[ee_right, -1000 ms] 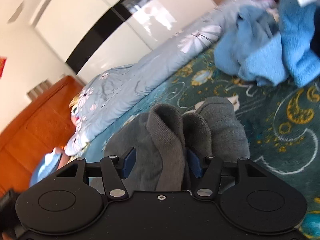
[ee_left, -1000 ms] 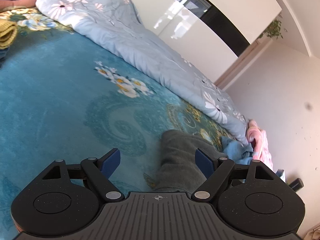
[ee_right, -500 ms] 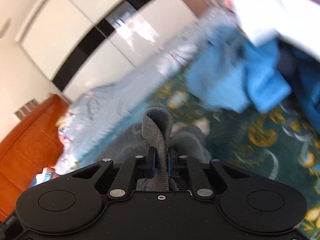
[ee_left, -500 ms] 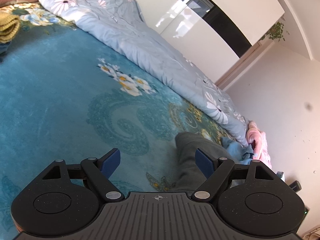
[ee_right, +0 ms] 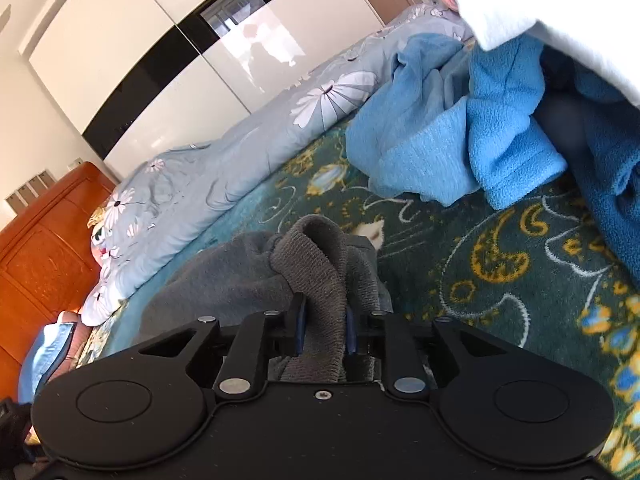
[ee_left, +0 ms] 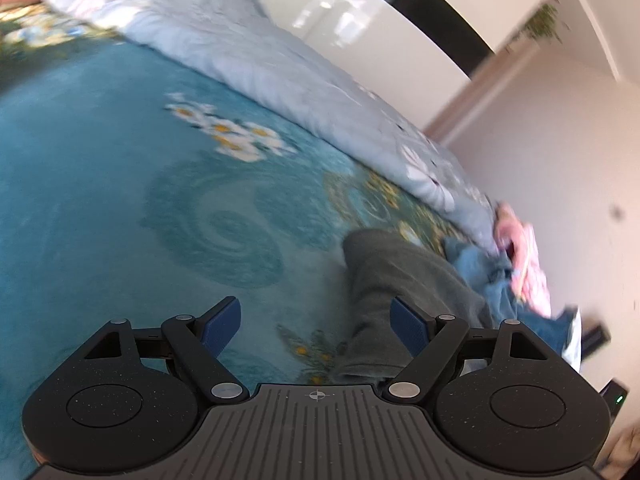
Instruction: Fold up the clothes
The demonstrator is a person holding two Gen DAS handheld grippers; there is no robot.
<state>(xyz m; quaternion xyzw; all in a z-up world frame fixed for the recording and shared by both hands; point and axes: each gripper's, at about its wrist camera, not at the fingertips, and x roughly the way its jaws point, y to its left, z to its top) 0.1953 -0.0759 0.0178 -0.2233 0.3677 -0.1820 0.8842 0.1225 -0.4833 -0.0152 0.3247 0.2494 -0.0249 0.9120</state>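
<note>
Left fingers (ee_left: 408,326) apart, right fingers (ee_right: 301,322) clamped on grey garment (ee_right: 316,264), teal patterned bedspread (ee_left: 100,200), white wardrobe (ee_right: 120,40) behind.

Bare teal bedspread (ee_left: 120,184) left — quilt (ee_left: 280,68) behind, blue fleece (ee_right: 460,136) right

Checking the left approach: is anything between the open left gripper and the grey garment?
Nothing visible. The left gripper hangs open over bare teal bedspread, with the grey garment already reaching its right finger.
</note>
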